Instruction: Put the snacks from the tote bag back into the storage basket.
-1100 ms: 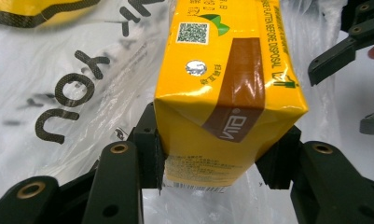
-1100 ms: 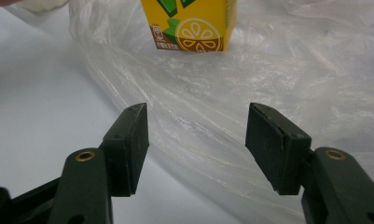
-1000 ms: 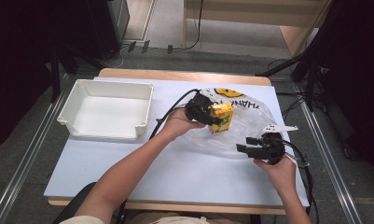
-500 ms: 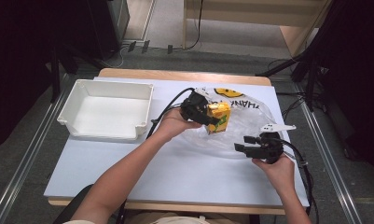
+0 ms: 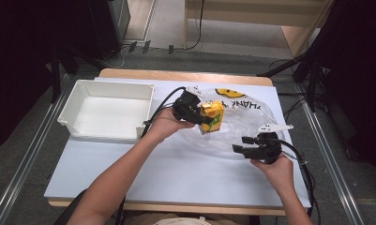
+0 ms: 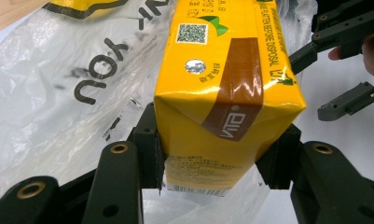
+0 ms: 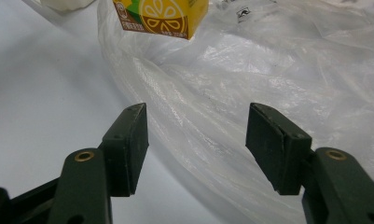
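**Kid:** Tray (image 5: 106, 112) is on the left, white and with nothing in it. What comes next to it?

**Helper:** The left gripper (image 5: 202, 115). Its jaws are squeezed tight on the yellow juice box (image 6: 226, 84), holding it up over the plastic bag (image 5: 242, 126).

**Kid:** And on the right?

**Helper:** The right gripper (image 7: 196, 147) sits at the bag's near edge, jaws wide apart, holding nothing.

**Kid:** How to do it well?

**Helper:** I think the box is either coming out of the bag or going in. Keep the squeeze steady, move slowly, and let the right one pinch the bag so it stays put.
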`<state>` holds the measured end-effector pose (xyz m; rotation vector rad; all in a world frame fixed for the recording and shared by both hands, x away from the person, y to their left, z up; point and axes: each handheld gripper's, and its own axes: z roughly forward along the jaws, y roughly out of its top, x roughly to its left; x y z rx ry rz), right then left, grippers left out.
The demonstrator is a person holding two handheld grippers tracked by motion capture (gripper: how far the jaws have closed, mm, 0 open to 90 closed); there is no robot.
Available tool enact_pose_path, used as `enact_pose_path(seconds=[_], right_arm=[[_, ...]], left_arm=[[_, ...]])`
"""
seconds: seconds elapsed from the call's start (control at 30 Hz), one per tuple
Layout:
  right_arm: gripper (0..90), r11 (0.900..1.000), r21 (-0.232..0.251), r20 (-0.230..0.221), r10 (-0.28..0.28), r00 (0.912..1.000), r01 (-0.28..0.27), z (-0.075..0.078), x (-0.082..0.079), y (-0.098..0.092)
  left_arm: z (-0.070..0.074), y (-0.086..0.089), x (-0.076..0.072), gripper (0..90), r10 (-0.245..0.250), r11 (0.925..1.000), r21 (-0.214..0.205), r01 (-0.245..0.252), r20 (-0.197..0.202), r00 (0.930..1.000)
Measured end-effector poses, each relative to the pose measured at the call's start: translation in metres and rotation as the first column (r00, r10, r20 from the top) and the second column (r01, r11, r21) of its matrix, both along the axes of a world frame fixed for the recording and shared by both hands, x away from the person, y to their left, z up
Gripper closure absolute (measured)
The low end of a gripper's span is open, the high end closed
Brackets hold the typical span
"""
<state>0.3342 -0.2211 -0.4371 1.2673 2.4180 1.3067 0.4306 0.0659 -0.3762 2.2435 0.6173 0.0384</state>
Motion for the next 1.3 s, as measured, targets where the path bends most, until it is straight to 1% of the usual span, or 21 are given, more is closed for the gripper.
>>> enact_pose_path(seconds=[0.07,0.17,0.23,0.33,0.5,0.53,0.57,0.6,0.73,0.87,0.93,1.0,1.13,1.27,1.3], right_arm=[[40.2,1.0000,-0.001,0.001,0.004,1.0000,-0.004,0.000,0.001,0.001],[40.2,0.9999,-0.008,0.004,0.008,1.0000,-0.008,0.000,0.001,0.002],[40.2,0.9997,-0.019,0.002,0.013,0.9999,-0.013,0.000,0.001,0.003],[40.2,0.9997,-0.019,0.000,0.016,0.9999,-0.016,-0.001,0.002,0.003],[40.2,0.9998,-0.012,-0.002,0.015,0.9999,-0.015,-0.001,0.002,0.004],[40.2,0.9998,-0.014,-0.004,0.016,0.9999,-0.016,-0.001,0.002,0.004],[40.2,0.9997,-0.014,-0.003,0.019,0.9998,-0.019,-0.001,0.002,0.004],[40.2,0.9997,-0.015,-0.001,0.019,0.9998,-0.019,-0.001,0.002,0.004],[40.1,0.9997,-0.012,0.002,0.020,0.9998,-0.020,0.000,0.003,0.004],[40.1,0.9997,-0.014,0.001,0.022,0.9998,-0.022,0.000,0.003,0.005],[40.0,0.9995,-0.014,0.000,0.027,0.9996,-0.027,0.000,0.004,0.006],[39.7,0.9995,-0.014,0.000,0.030,0.9996,-0.030,0.000,0.004,0.006],[39.7,0.9992,-0.020,-0.002,0.035,0.9994,-0.035,0.000,0.004,0.007],[39.6,0.9992,-0.022,0.000,0.034,0.9994,-0.034,0.000,0.005,0.007],[39.6,0.9991,-0.022,0.003,0.036,0.9994,-0.036,0.000,0.005,0.007]], left_arm=[[0.002,0.003,-0.001,52.1,0.000,1.0000,0.003,0.000,0.000,1.0000],[0.004,0.006,-0.002,52.1,0.007,1.0000,-0.006,-0.007,0.001,1.0000],[0.006,0.009,-0.002,52.1,0.007,1.0000,-0.005,-0.007,0.004,1.0000],[0.007,0.014,-0.002,52.1,0.016,0.9998,-0.008,-0.016,0.003,0.9999],[0.009,0.020,-0.001,52.2,0.015,0.9999,0.002,-0.015,-0.003,0.9999],[0.009,0.021,-0.001,52.1,0.022,0.9997,-0.002,-0.022,-0.010,0.9997],[0.009,0.021,-0.001,52.1,0.022,0.9998,-0.004,-0.022,-0.014,0.9997],[0.010,0.021,-0.002,52.1,0.017,0.9998,-0.015,-0.017,-0.016,0.9997],[0.012,0.023,-0.003,52.2,0.012,0.9998,-0.013,-0.012,-0.007,0.9999],[0.014,0.027,-0.003,52.2,0.024,0.9996,-0.015,-0.024,0.001,0.9997],[0.015,0.030,-0.003,52.2,0.036,0.9993,-0.003,-0.036,0.013,0.9992],[0.016,0.035,-0.003,52.1,0.042,0.9991,-0.004,-0.042,0.012,0.9991],[0.017,0.040,-0.002,52.2,0.055,0.9985,-0.002,-0.055,0.011,0.9984],[0.020,0.046,-0.001,52.2,0.060,0.9982,-0.001,-0.060,0.003,0.9982],[0.020,0.047,0.000,52.2,0.060,0.9982,-0.007,-0.060,-0.005,0.9982]])
